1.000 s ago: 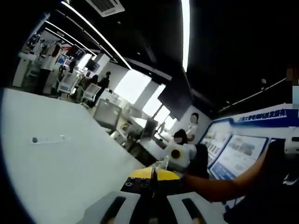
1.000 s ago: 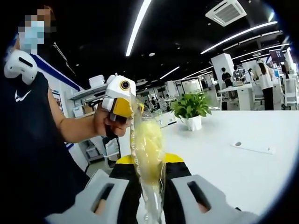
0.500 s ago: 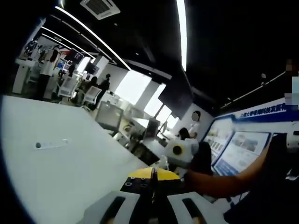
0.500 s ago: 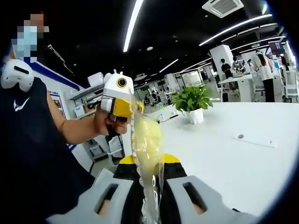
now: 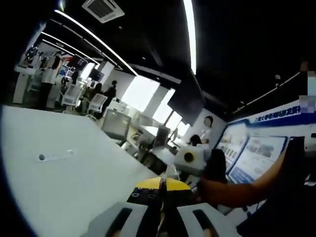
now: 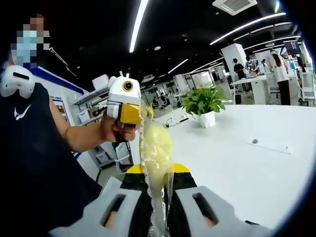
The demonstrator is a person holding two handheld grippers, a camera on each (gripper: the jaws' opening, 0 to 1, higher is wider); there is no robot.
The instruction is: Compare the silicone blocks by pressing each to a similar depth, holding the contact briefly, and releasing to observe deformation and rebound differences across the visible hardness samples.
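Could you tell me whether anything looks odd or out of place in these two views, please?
Yes. The right gripper pinches a thin, translucent yellowish piece held up in the air between both grippers, the left gripper at its far end. It looks like a crinkled film, not a block, and nothing rests on the white table.

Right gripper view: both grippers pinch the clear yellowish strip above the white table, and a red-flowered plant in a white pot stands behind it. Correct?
Nearly. The plant has green leaves and no red flowers, as the right gripper view shows. The rest stands: the left gripper and right gripper both pinch the strip above the table, and the pot is white.
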